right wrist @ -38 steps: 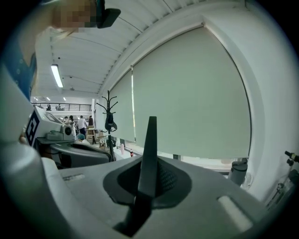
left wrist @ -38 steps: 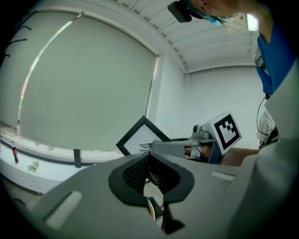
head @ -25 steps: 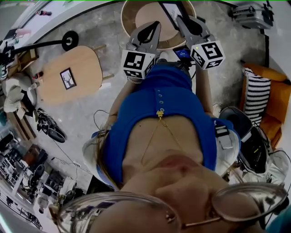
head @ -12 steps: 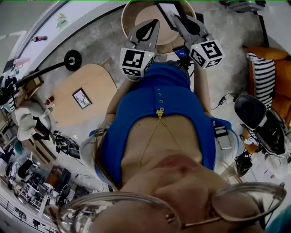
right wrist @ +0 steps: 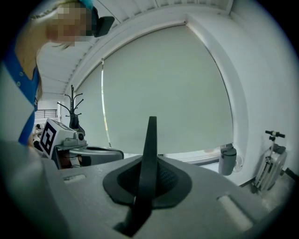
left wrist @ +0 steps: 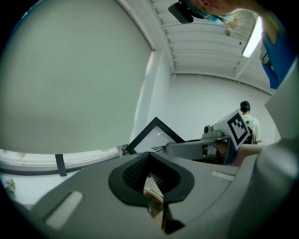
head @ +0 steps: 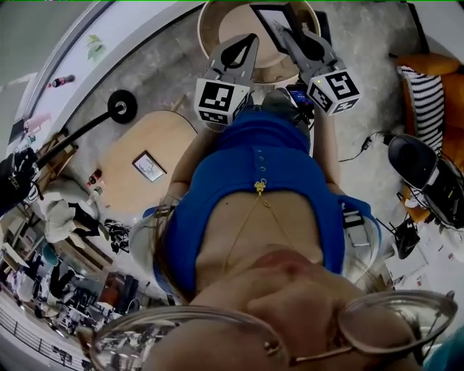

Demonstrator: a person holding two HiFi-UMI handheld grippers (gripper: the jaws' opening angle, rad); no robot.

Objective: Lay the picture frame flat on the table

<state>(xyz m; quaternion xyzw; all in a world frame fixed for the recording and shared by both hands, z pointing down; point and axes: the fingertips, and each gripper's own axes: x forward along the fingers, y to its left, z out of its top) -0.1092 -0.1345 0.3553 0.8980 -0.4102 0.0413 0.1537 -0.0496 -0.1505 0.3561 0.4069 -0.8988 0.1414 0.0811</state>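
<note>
Left gripper (head: 251, 40): jaws together, empty, raised beside its partner.
Picture frame (head: 272, 20): upright, held over the round surface (head: 232, 22), not yet laid.
Right gripper (head: 292, 22): jaws narrow, clamped on the frame's rim.
Handling: probably light, stiff, glazed, so fragile; rim the safe hold.
Views: left gripper view shows the frame's pale face; right gripper view only its dark edge.

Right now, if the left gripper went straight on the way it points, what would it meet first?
Probably the picture frame, held by the right gripper just beyond the left gripper, though depth is unclear.
</note>
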